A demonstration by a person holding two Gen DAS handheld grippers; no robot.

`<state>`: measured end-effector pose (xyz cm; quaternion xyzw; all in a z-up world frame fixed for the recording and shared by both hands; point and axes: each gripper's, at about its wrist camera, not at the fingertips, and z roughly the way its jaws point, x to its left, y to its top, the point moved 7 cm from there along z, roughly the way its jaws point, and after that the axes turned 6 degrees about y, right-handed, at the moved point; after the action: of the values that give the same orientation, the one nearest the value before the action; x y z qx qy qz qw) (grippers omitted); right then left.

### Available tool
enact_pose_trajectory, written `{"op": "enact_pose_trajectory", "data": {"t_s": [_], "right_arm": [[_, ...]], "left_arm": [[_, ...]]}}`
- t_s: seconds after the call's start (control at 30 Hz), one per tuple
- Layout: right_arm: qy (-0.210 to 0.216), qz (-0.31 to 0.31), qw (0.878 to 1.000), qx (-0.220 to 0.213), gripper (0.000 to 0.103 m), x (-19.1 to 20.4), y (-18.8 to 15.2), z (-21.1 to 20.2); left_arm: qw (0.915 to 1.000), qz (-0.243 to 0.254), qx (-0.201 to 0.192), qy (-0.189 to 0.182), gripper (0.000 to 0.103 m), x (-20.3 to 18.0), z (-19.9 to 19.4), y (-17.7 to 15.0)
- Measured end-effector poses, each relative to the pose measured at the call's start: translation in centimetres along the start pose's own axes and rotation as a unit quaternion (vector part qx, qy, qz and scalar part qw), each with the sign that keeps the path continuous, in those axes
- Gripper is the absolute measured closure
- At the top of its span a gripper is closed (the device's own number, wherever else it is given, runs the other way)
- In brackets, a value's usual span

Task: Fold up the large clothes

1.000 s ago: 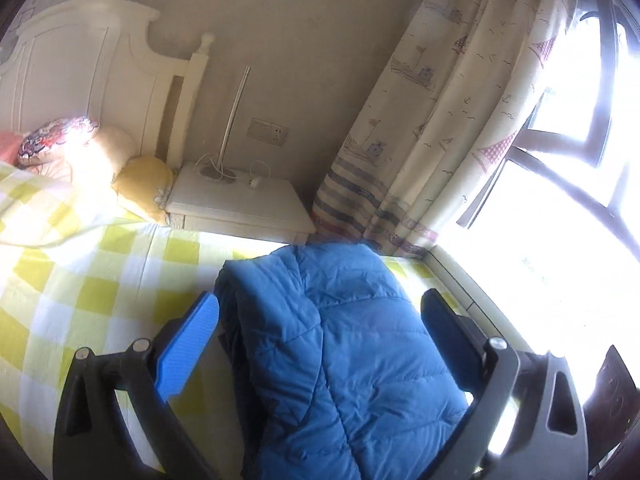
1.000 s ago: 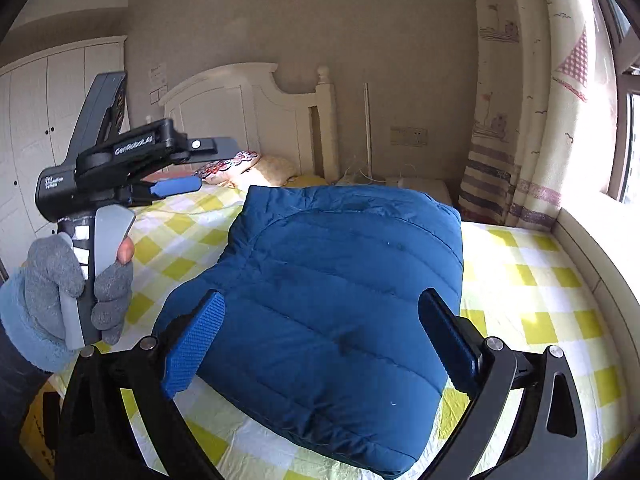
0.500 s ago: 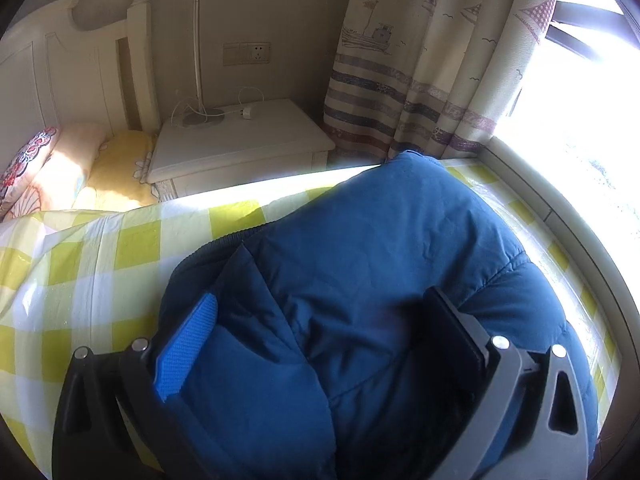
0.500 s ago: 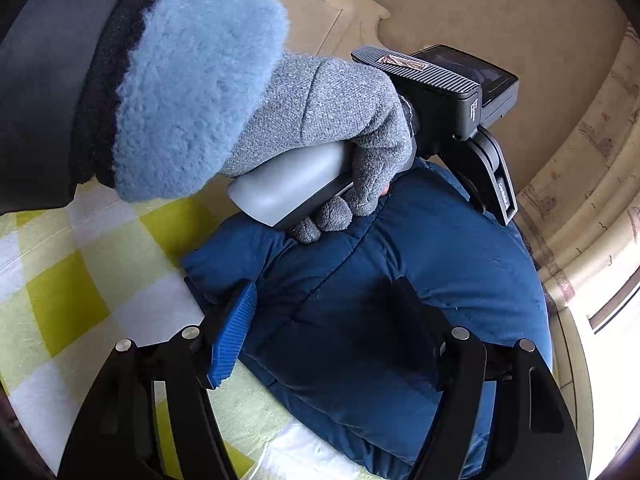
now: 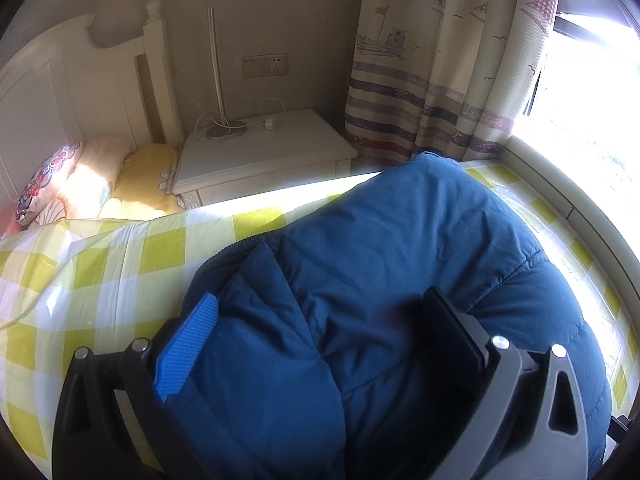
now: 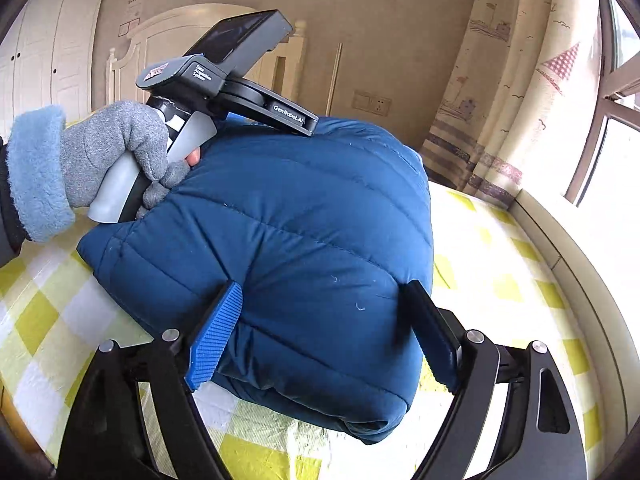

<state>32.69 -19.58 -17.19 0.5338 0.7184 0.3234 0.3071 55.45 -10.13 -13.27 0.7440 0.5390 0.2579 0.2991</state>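
The folded blue puffer jacket [image 6: 288,248] lies on the bed's yellow-and-white checked sheet [image 6: 532,292], and everything here is placed from it. Only the right wrist view shows a person's gloved left hand [image 6: 116,156], grey with a fluffy blue cuff, at the jacket's far left corner, holding the left gripper's handle; that device lies over the top edge of the jacket, and its body reads "GenRobot.AI", with a small label that seems to say "Data Acquisition System". The same view shows white wardrobe doors [image 6: 44,56] far beyond the jacket to the left. The right gripper [image 6: 320,332] has its jaws spread wide, having just been opening, and the near bulge of the jacket sits between them; the blue pad [image 6: 218,336] lies against the fabric, but whether both pads press I cannot tell. Only the left wrist view shows the white nightstand [image 5: 260,156] beyond the jacket, bearing a thin lamp [image 5: 218,76] and a charger cable, with pillows [image 5: 92,180] to its left. The left gripper [image 5: 320,328] is spread too, resting on the jacket's rumpled folds with fabric filling the gap between its fingers. The ship-and-lighthouse curtain [image 5: 448,60] hangs beyond the jacket to the right in both views.
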Motion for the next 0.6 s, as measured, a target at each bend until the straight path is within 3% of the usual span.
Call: {"op": "enact_pose_trajectory", "data": {"t_s": [0.17, 0.33, 0.4, 0.5, 0.6], "right_arm": [[0.022, 0.025, 0.999, 0.006, 0.017, -0.4, -0.4, 0.2], [0.036, 0.049, 0.998, 0.013, 0.016, -0.8, -0.6, -2.1], [0.043, 0.063, 0.997, -0.029, 0.016, -0.4, -0.8, -5.4], [0.051, 0.071, 0.993, -0.079, 0.016, 0.2, -1.9, -9.5], [0.049, 0.074, 0.992, -0.092, 0.016, 0.8, -3.9, -11.7]], "left_arm": [[0.9997, -0.01, -0.004, 0.023, 0.002, 0.5, -0.3, -0.2], [0.9962, -0.01, -0.013, 0.086, 0.002, 1.4, -3.1, -1.0], [0.9924, -0.022, -0.061, 0.104, 0.002, 1.3, -7.4, -1.7], [0.9829, -0.042, -0.154, 0.092, 0.002, 0.4, -15.3, -4.5], [0.9728, -0.063, -0.181, 0.13, 0.002, -0.3, -20.5, -9.6]]}}
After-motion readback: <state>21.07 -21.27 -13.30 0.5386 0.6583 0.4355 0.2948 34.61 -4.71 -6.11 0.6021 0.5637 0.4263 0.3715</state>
